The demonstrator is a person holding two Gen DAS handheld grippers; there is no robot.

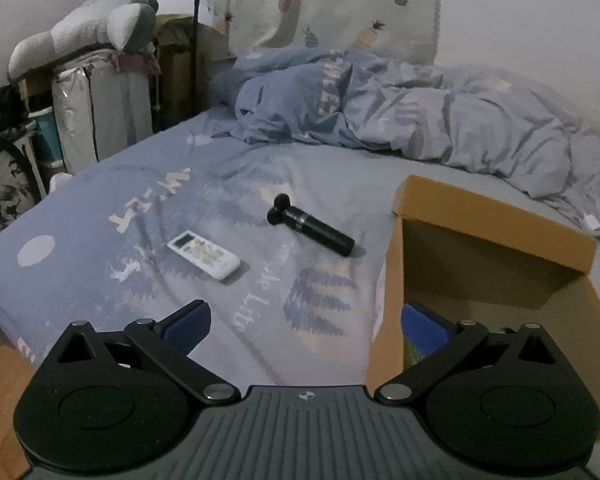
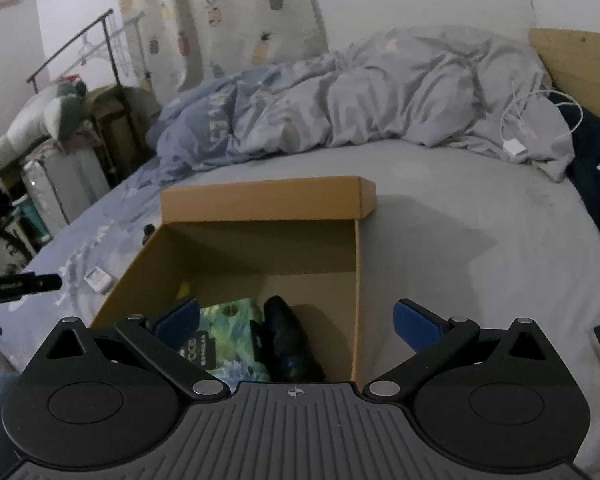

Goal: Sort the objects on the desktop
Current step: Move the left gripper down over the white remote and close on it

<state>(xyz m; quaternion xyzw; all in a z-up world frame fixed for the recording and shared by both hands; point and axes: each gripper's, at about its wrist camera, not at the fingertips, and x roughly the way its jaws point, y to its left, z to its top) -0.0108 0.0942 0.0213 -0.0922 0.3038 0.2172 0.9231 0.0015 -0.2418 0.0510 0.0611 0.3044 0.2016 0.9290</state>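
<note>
Landmark: the open cardboard box (image 1: 496,236) on the bed (image 1: 340,184).

The left tongs (image 1: 306,322) stood wide apart and held nothing. They hovered over the bed sheet at the box's left wall, with the right-side pad over the box interior. Ahead of them, left of the box, lay a black cylindrical device (image 1: 314,226) with a rounded two-lobed head; it lay flat on the sheet, well apart from the tongs. A white remote control (image 1: 204,255) lay further left of the box, beside the black device but not touching it, its buttons facing up.

The right tongs (image 2: 296,320) were likewise wide open and empty, positioned above the near end of the box (image 2: 260,204). Inside the box, directly below them, lay a green floral-printed packet (image 2: 230,320) touching a black object (image 2: 288,344) to its right.

Writing: white lettering on the sheet was partly legible, apparently "Life". The packet's dark label was not readable.
</note>
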